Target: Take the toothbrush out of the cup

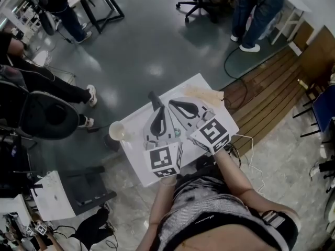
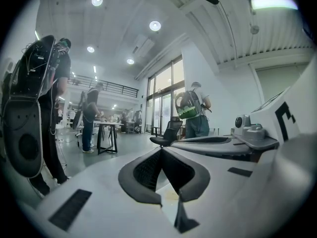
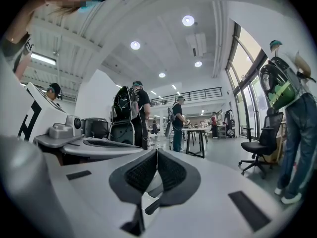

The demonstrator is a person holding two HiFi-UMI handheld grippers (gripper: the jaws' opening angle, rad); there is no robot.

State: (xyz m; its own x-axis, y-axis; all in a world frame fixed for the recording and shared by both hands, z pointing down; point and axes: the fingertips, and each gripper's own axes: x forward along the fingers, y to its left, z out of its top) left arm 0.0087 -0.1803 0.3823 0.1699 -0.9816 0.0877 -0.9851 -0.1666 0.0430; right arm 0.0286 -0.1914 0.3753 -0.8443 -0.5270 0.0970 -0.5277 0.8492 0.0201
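Left hand-held gripper jaws together, right hand-held gripper likewise, both level

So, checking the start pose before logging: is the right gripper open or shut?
Shut. In its own view, the right gripper has its fingers meeting at the tips, with nothing held between them.

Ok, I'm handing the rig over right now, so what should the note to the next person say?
Left gripper: shut, empty, over the table.
Right gripper: shut, empty, close beside the left one.
Cup: at the table's edge on the person's left; nothing visibly sticks out of it.
Pale long thing: lies at the table's far edge; possibly the toothbrush, too small to tell.
Left to do: confirm where the toothbrush is before grasping anything.
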